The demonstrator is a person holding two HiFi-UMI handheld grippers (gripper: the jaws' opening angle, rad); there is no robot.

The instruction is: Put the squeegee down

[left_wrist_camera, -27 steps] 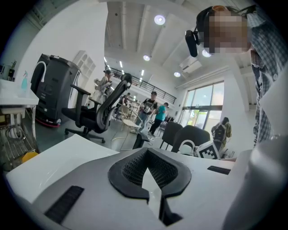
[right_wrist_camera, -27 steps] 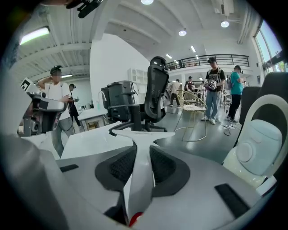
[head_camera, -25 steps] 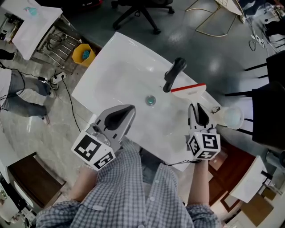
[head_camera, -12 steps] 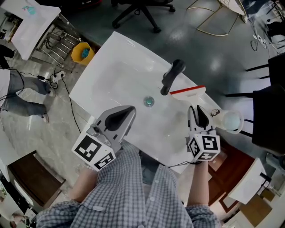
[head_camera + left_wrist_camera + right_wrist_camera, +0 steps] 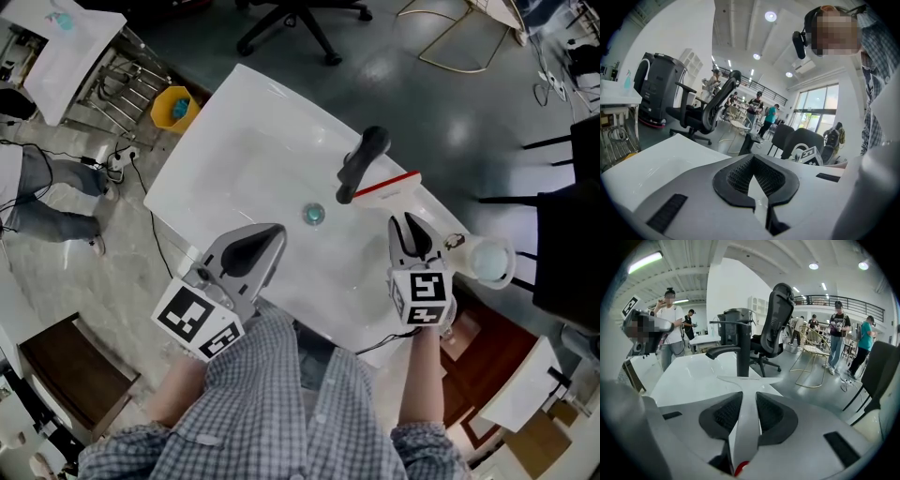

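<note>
The squeegee [image 5: 397, 192] has a white handle and a red blade, and its head lies close beside the black faucet [image 5: 362, 163] at the sink's right rim. My right gripper [image 5: 410, 228] is shut on the handle. In the right gripper view the white handle [image 5: 744, 420] runs between the pads toward the faucet [image 5: 740, 352]. My left gripper [image 5: 270, 232] hovers over the near rim of the white sink [image 5: 239, 141], shut with nothing in it. In the left gripper view its pads [image 5: 774, 185] meet at the tips over the sink [image 5: 651, 161].
A drain [image 5: 314, 215] sits in the basin's middle. A round white object [image 5: 489, 259] stands off the sink's right corner. A yellow bin [image 5: 174, 112] and a wire rack are at the far left, an office chair [image 5: 298, 26] behind. Several people stand in the room.
My right gripper has sunk a little and shifted left with the squeegee, rolling it so the red blade tilts and sits nearer the faucet. The left gripper has stayed put.
</note>
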